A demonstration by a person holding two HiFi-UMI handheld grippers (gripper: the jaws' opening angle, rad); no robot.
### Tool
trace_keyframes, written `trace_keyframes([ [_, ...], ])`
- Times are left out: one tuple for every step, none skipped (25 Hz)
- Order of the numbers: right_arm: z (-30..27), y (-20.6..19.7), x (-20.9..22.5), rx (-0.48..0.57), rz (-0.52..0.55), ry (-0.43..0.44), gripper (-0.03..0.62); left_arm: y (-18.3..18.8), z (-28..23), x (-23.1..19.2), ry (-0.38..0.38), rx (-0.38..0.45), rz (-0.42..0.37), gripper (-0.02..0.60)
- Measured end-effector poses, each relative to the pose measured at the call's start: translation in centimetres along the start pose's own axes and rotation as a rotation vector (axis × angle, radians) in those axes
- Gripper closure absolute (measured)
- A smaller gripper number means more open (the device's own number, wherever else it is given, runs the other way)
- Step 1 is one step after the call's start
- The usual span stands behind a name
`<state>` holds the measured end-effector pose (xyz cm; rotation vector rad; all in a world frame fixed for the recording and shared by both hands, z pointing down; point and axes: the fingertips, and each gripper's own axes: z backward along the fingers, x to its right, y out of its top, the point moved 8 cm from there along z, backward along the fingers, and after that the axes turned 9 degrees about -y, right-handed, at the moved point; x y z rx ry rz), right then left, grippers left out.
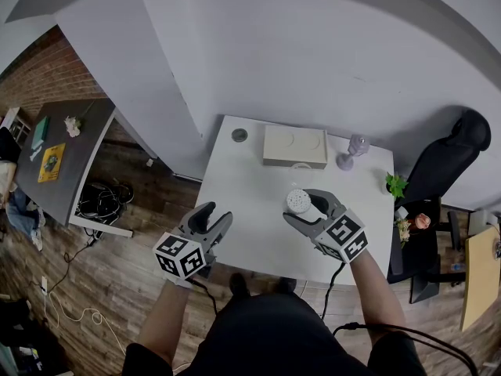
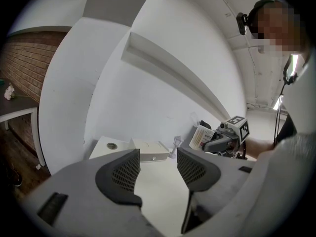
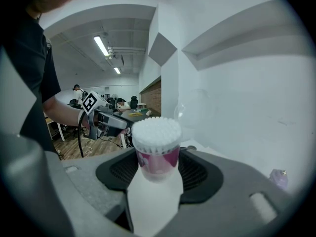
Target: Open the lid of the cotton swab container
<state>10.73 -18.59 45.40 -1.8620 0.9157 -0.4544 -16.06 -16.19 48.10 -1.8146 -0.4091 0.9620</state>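
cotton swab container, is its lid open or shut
Open. The swab tips sit bare atop the cotton swab container, and the clear lid is swung to one side.

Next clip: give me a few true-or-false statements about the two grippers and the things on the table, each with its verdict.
1. The right gripper is closed on the cotton swab container. True.
2. The left gripper grips the container's lid. False: its jaws stand apart with nothing between them.
3. A white box lies near the far edge of the table. True.
4. The container stands on the table. False: the right gripper holds it up off the table.
5. The lilac ornament stands left of the white box. False: in the head view it stands to the box's right.
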Motion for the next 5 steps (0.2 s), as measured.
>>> trace_keyframes([
  [0.01, -0.02, 0.01, 0.000, 0.002, 0.001, 0.345, -0.03, -0.02, 0.00, 0.001, 0.000, 0.000, 0.350],
  [0.04, -0.05, 0.03, -0.001, 0.003, 0.002, 0.344, -0.06, -0.06, 0.02, 0.001, 0.000, -0.001, 0.350],
  [0.07, -0.10, 0.04, -0.001, 0.004, 0.002, 0.344, -0.10, -0.09, 0.04, 0.001, -0.001, -0.001, 0.350],
  [0.11, -0.16, 0.06, -0.001, 0.004, 0.002, 0.344, -0.14, -0.13, 0.06, 0.002, -0.001, -0.002, 0.350],
  [0.14, -0.23, 0.07, -0.001, 0.004, 0.002, 0.344, -0.19, -0.17, 0.09, 0.002, -0.002, -0.003, 0.350],
])
